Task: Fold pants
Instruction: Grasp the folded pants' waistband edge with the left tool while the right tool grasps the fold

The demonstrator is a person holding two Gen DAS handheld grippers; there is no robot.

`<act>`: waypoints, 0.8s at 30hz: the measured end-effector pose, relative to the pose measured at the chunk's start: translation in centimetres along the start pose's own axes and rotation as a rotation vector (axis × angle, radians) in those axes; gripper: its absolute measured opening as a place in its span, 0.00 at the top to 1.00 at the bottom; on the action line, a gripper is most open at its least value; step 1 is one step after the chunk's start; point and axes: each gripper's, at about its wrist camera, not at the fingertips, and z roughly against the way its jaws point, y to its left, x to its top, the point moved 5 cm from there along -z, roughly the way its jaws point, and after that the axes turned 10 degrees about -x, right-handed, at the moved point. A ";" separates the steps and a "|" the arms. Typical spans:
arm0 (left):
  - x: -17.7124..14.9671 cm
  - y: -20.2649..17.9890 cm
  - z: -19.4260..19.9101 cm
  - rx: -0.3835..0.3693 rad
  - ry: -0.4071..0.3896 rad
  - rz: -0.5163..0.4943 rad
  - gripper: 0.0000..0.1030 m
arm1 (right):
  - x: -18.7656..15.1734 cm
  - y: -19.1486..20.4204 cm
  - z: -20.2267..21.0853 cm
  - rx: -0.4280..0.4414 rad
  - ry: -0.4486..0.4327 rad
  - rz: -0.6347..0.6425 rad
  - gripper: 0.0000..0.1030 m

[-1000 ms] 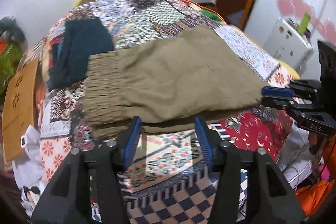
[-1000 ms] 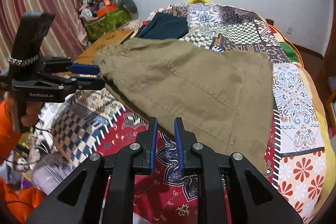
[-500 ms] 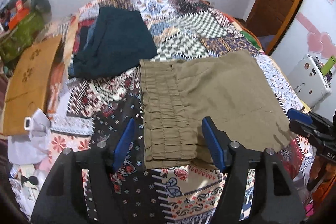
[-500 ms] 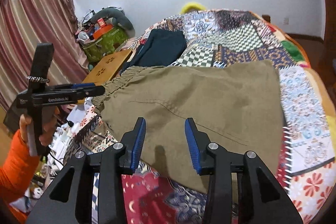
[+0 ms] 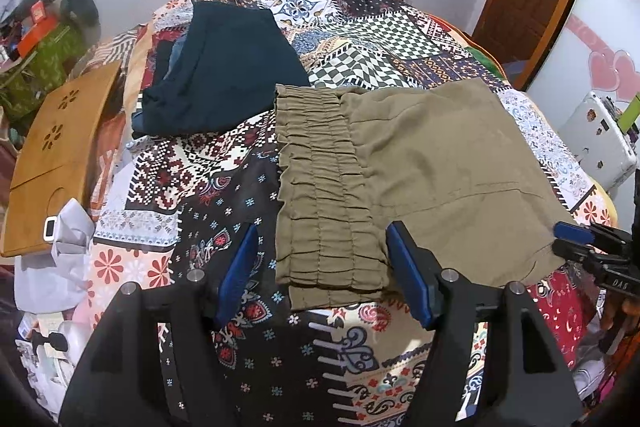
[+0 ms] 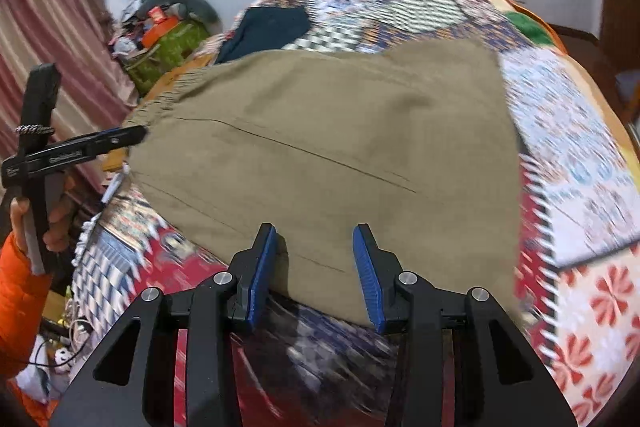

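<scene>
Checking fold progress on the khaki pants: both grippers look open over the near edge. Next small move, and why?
Probably lower both and close on the near edge. The khaki pants lie flat, folded on the quilt; the left gripper straddles the waistband, the right gripper the other end, both open, pinching nothing.

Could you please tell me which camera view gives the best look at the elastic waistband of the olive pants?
The left wrist view: the gathered elastic waistband lies sharp and whole, running down the middle of the frame. The right wrist view shows only its puckered edge at the pants' far left, foreshortened and slightly blurred.
</scene>
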 end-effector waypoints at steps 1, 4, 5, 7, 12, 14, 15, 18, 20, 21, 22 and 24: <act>-0.1 0.0 0.0 0.004 -0.003 0.003 0.35 | -0.3 -0.6 0.2 -0.008 0.005 -0.014 0.68; -0.3 0.1 -0.1 0.013 -0.008 0.013 0.34 | -1.4 -2.5 0.9 -0.093 0.011 -0.021 0.68; -0.4 0.1 -0.1 0.013 -0.009 0.017 0.34 | -1.5 -2.7 1.0 -0.103 0.011 -0.015 0.68; -0.6 0.2 -0.2 0.011 -0.013 0.027 0.34 | -2.0 -3.7 1.3 -0.091 0.017 -0.046 0.67; -0.7 0.4 -0.2 0.013 -0.014 0.034 0.32 | -2.7 -4.9 2.2 -0.093 0.018 -0.086 0.64; -0.7 0.3 -0.1 0.022 -0.006 0.020 0.31 | -2.9 -5.0 2.4 -0.087 0.020 -0.095 0.64; -0.7 0.2 -0.1 0.025 0.001 0.013 0.31 | -3.0 -5.1 2.4 -0.082 0.022 -0.100 0.64; -0.3 -0.1 0.1 0.028 0.030 -0.017 0.31 | -2.7 -5.1 2.4 -0.083 0.030 -0.099 0.63; 0.1 -0.1 0.5 0.028 0.039 -0.022 0.31 | -2.4 -4.9 2.4 -0.085 0.037 -0.091 0.61; 0.3 -0.2 0.6 0.027 0.040 -0.019 0.31 | -2.1 -4.9 2.5 -0.087 0.038 -0.085 0.61; 0.7 -0.2 0.9 0.025 0.037 -0.015 0.31 | -1.8 -4.9 2.7 -0.089 0.036 -0.079 0.61; 1.6 -0.1 1.5 0.037 0.016 -0.010 0.31 | -1.1 -5.1 2.9 -0.090 0.024 -0.077 0.61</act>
